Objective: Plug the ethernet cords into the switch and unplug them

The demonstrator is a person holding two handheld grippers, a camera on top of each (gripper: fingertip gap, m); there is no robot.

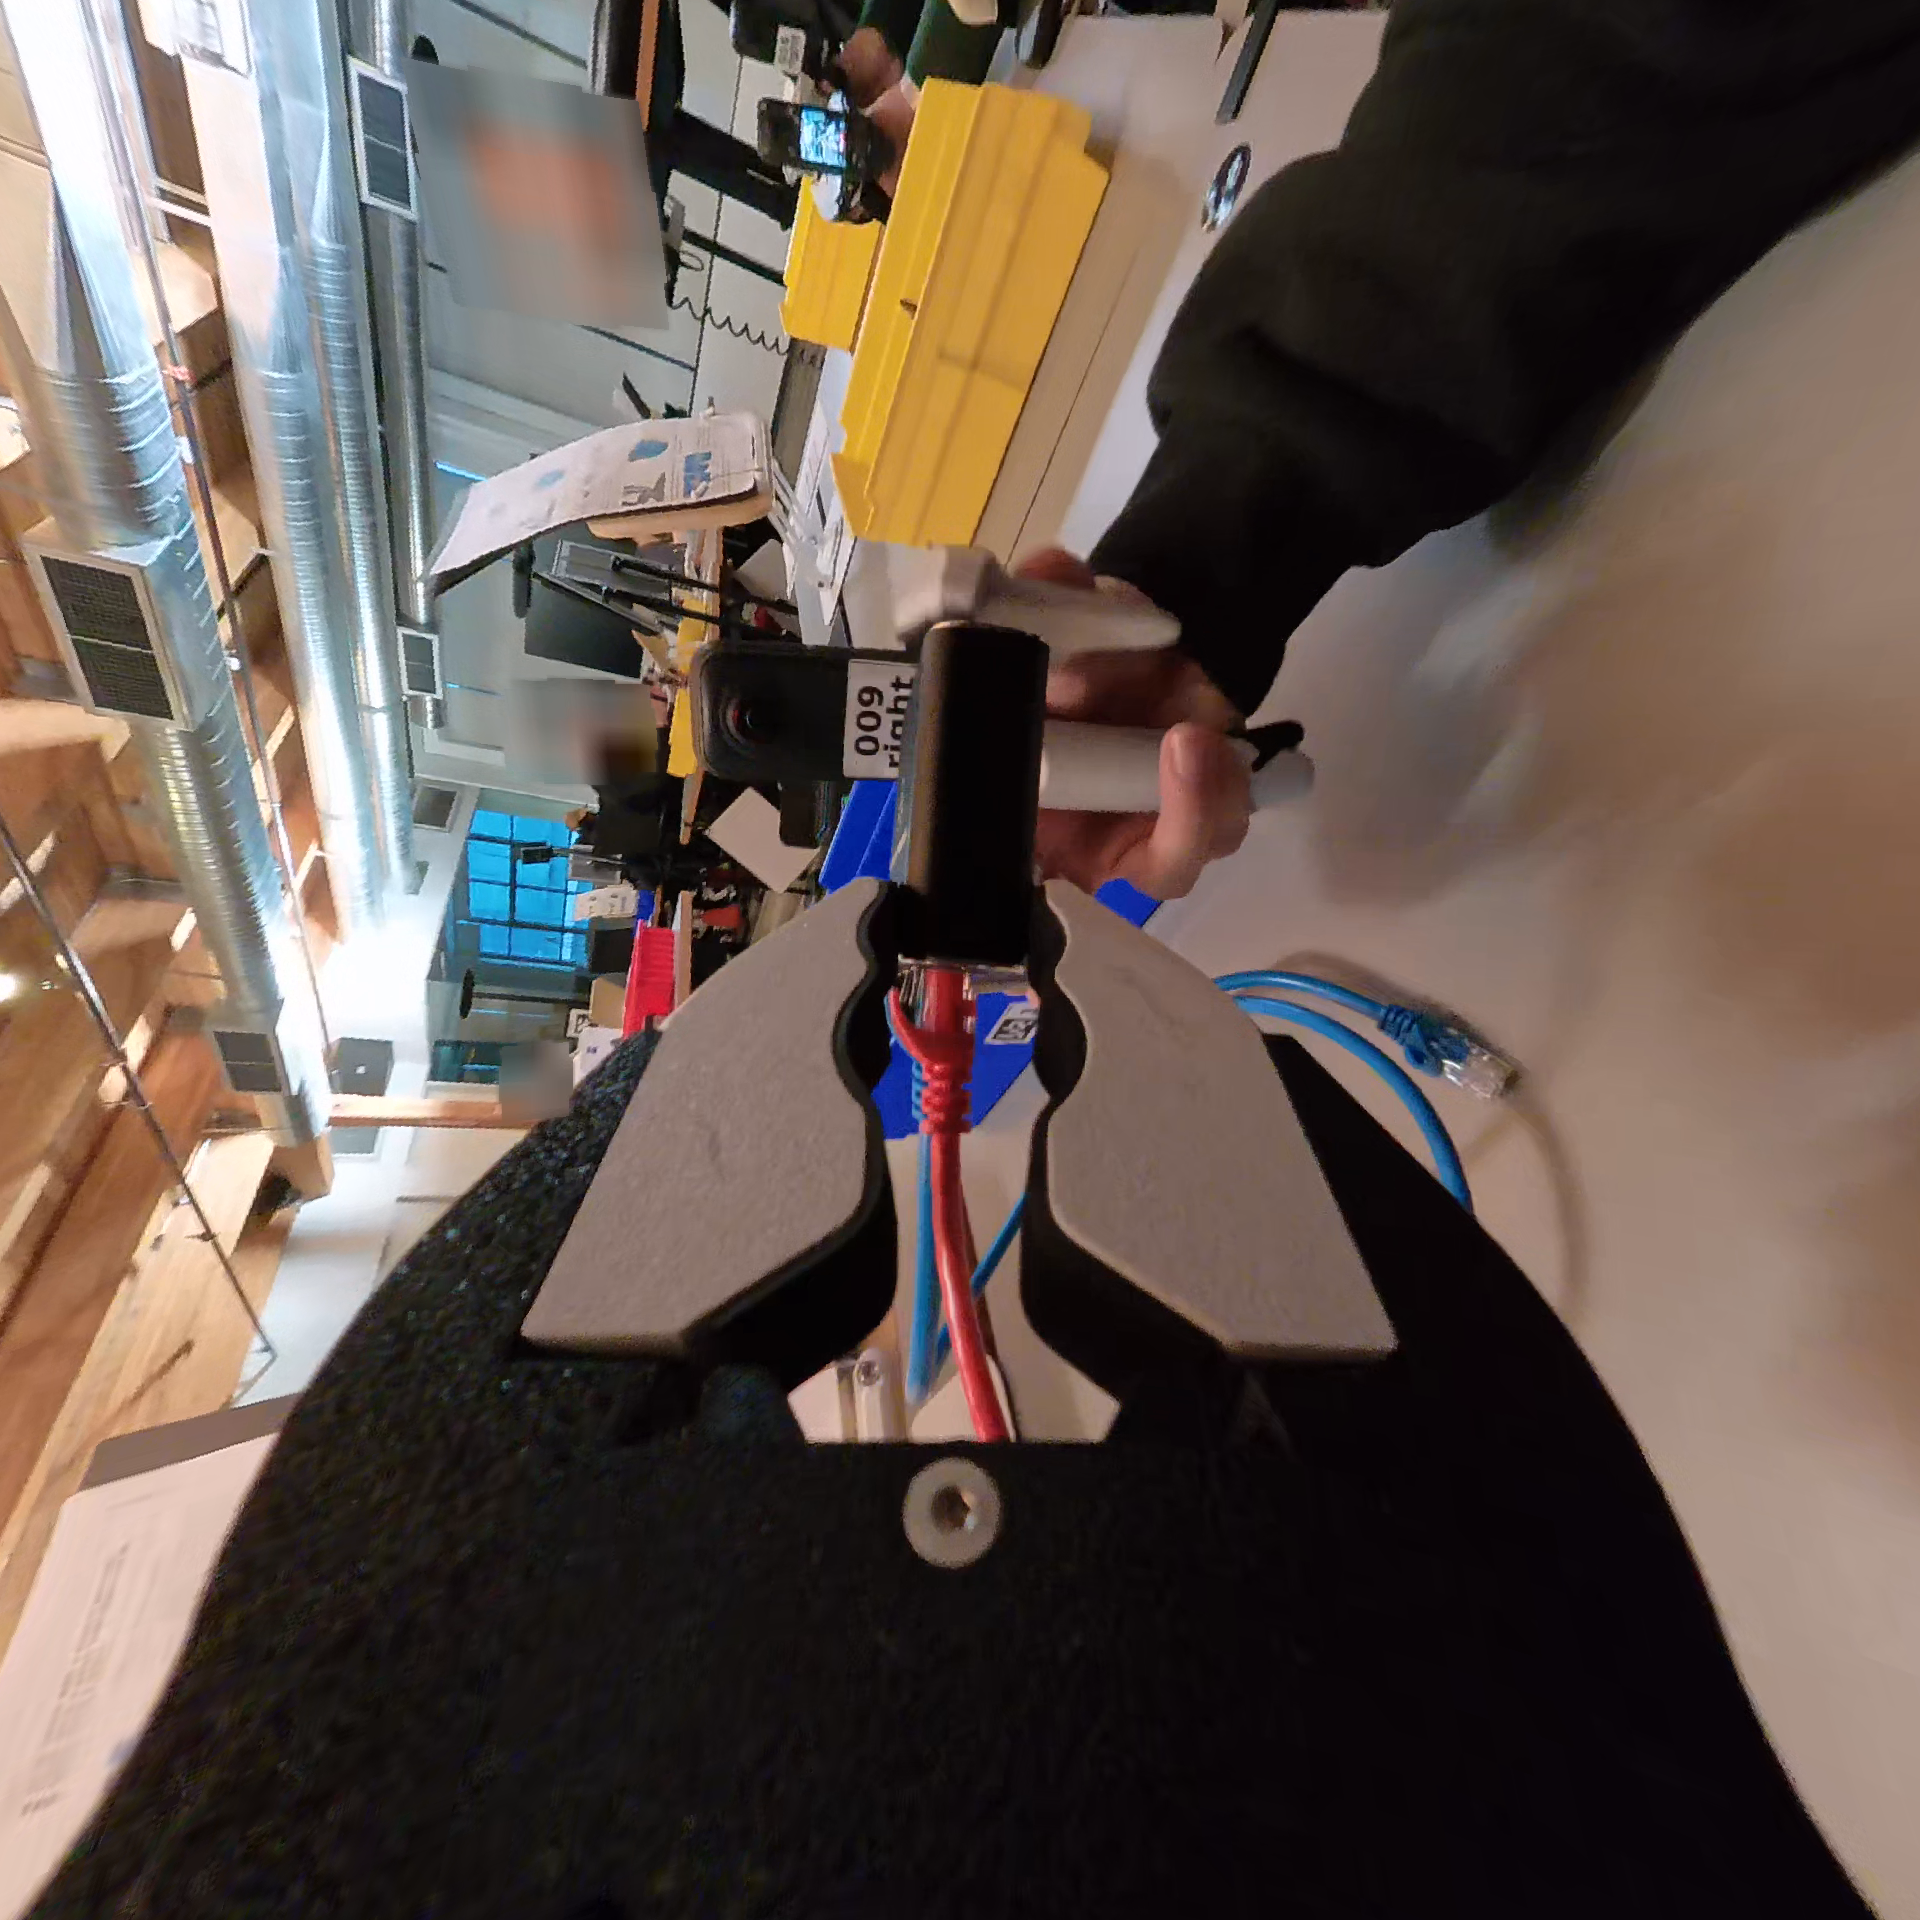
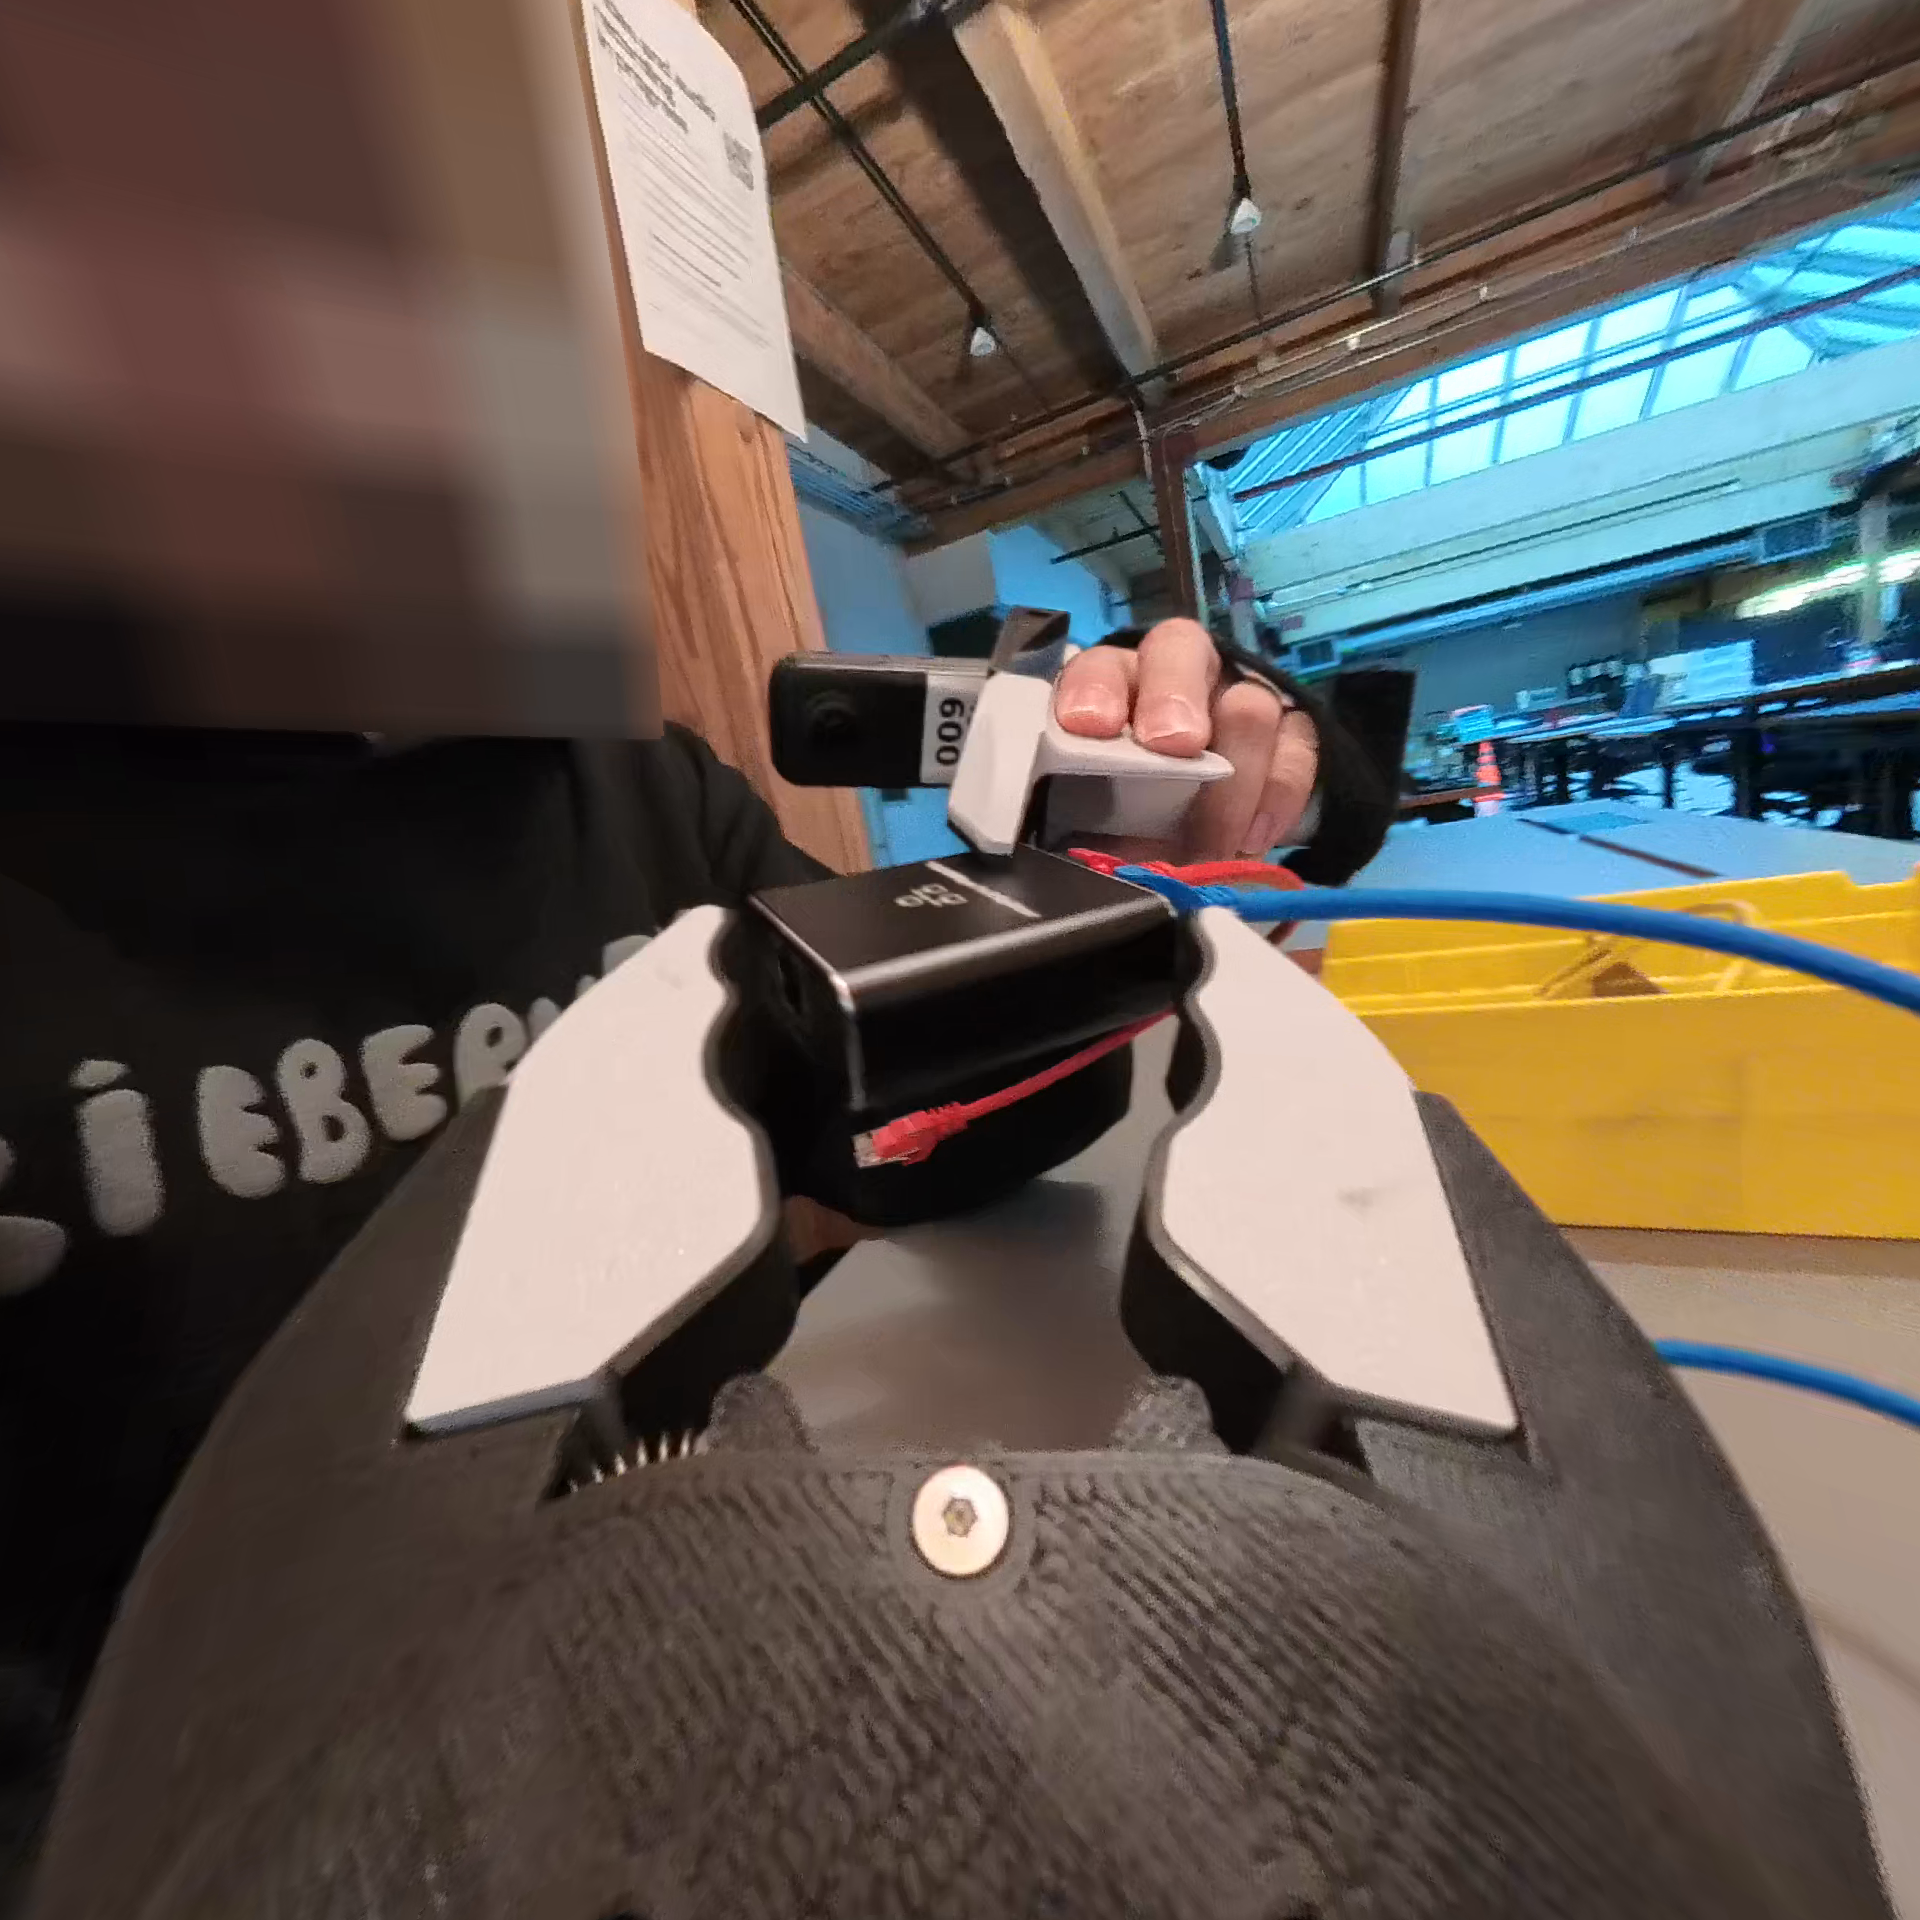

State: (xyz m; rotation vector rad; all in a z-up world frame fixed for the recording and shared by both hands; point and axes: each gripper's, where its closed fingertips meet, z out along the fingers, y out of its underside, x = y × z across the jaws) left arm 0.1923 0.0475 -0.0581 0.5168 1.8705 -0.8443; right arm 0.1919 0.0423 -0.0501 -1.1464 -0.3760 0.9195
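A white label [image 1: 876, 720] on the camera, a printed sheet [image 2: 694, 197] on the post, lettering on a black shirt [image 2: 260, 1132]

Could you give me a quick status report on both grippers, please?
Right gripper shut on small black metal switch. Left gripper around red ethernet cord, plug at port. Loose blue ethernet cord on table.

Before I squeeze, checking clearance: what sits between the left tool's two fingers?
The red cord, its plug at the black switch, with a blue cord behind; left wrist view.
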